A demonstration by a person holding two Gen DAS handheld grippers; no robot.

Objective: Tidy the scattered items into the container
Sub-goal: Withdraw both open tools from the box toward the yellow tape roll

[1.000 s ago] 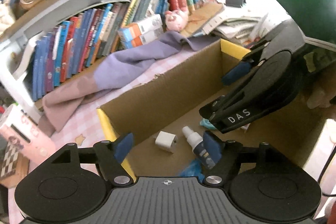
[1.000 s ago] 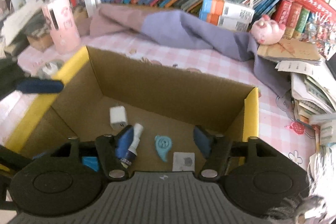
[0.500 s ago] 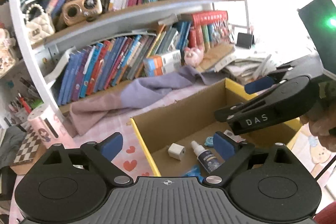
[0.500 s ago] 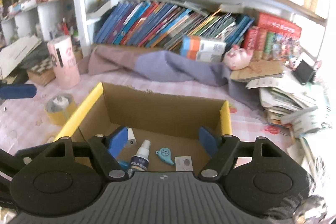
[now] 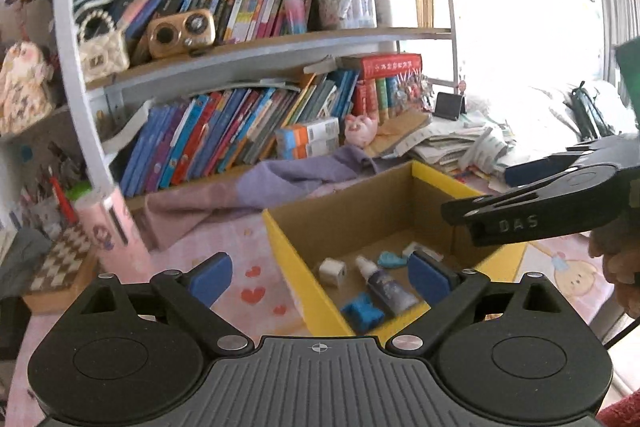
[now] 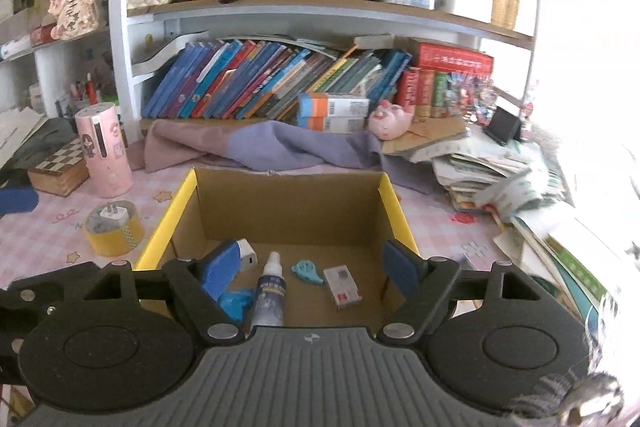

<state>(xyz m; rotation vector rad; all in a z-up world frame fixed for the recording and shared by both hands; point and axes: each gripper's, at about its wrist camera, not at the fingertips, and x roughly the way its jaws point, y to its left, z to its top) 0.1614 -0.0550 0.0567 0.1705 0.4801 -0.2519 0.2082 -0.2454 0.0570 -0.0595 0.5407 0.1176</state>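
A cardboard box [image 6: 182,203] with a yellow rim stands on the pink checked tabletop. Inside lie a white charger cube [image 6: 248,251], a spray bottle [image 6: 270,291], a teal whistle-shaped piece [image 6: 306,271], a small white packet [image 6: 342,289] and a blue item [image 6: 236,301]. Left of the box, a white plug [image 6: 113,213] rests on a yellow tape roll [image 6: 116,237]. My right gripper [image 6: 310,267] hovers over the box's near edge, jaws opening, nothing between them. My left gripper [image 5: 320,279] hangs open and empty over the box's left wall [image 5: 304,279].
A bookshelf [image 6: 280,83] full of books lines the back. A purple cloth [image 6: 264,147] lies behind the box. A pink cylinder [image 6: 106,155] and a chequered wooden case [image 6: 60,167] stand left. Stacked papers [image 6: 500,171] crowd the right side. A pink pig toy [image 6: 390,119] sits nearby.
Both grippers have pulled back and up from inside the box, so the shelves now show. Both pairs of jaws have spread wider. Nothing was picked up.
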